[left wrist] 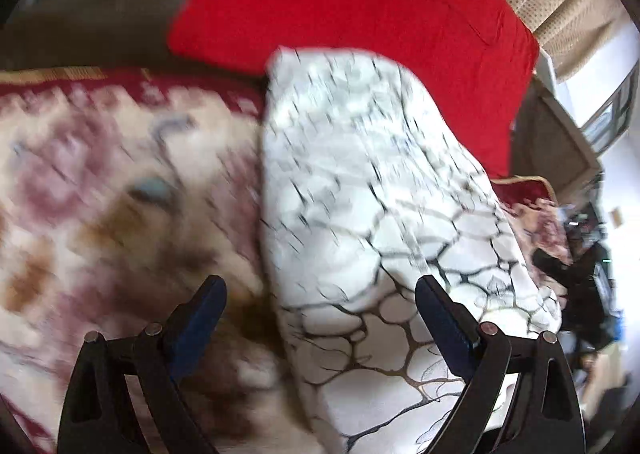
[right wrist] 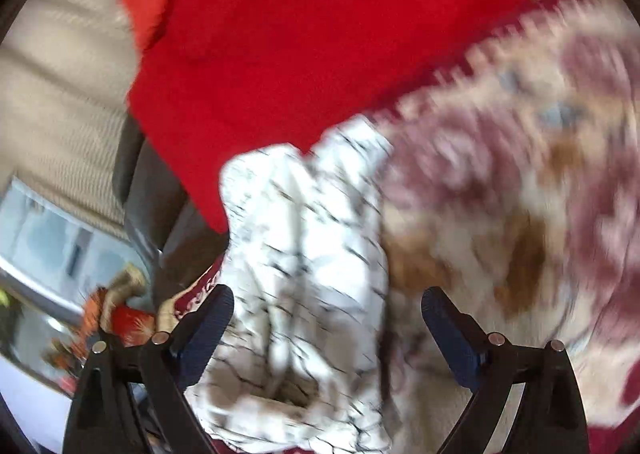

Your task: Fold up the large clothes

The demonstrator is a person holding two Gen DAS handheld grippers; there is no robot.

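White garment [left wrist: 380,214] w/ black-and-gold crackle print lies in a long folded strip on the floral blanket [left wrist: 100,174], its far end touching the red cloth [left wrist: 360,2]. I think it lies there because the blanket gives a flat, soft place for folding. Left gripper [left wrist: 320,318] hangs over its near part, jaws released, nothing between the pads. Right gripper [right wrist: 326,328] is the same: jaws wide, the garment [right wrist: 304,238] below them but not pinched. Both views are blurred, so the fold edges are unclear.
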